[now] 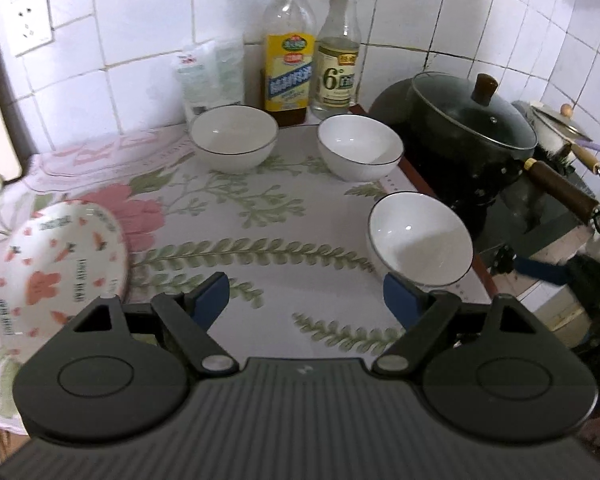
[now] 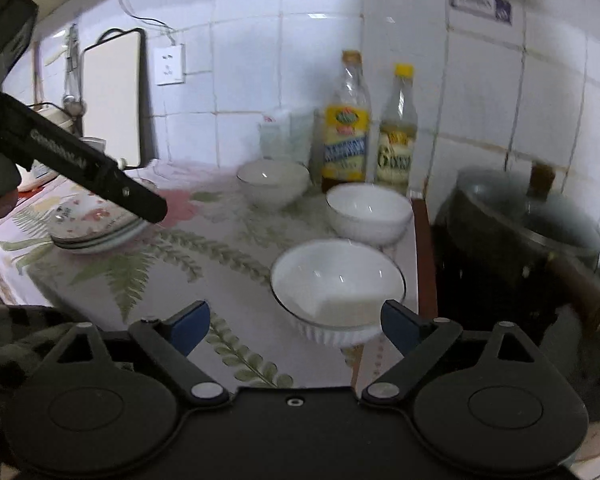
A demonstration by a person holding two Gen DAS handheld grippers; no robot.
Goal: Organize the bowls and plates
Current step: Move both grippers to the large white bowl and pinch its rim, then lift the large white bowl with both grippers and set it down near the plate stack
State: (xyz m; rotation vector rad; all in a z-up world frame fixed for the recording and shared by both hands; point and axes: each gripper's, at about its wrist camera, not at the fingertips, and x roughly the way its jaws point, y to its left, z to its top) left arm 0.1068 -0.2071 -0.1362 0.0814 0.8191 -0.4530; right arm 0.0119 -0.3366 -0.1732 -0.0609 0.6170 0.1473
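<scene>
Three white bowls with dark rims stand on the floral cloth: a far left bowl point(image 1: 234, 138) point(image 2: 273, 183), a far right bowl point(image 1: 360, 147) point(image 2: 369, 212), and a near bowl point(image 1: 419, 238) point(image 2: 337, 285). A stack of patterned plates point(image 1: 56, 264) point(image 2: 96, 228) lies at the left. My left gripper point(image 1: 306, 298) is open and empty above the cloth, with the near bowl just beyond its right finger. My right gripper point(image 2: 295, 322) is open and empty, close in front of the near bowl. The left gripper's body point(image 2: 80, 160) shows above the plates in the right wrist view.
Two bottles point(image 1: 290, 64) point(image 1: 338, 60) and a white bag point(image 1: 212, 76) stand against the tiled wall. A black pot with glass lid point(image 1: 472, 124) point(image 2: 532, 224) sits right of the table edge. A cutting board point(image 2: 114, 100) leans at the back left.
</scene>
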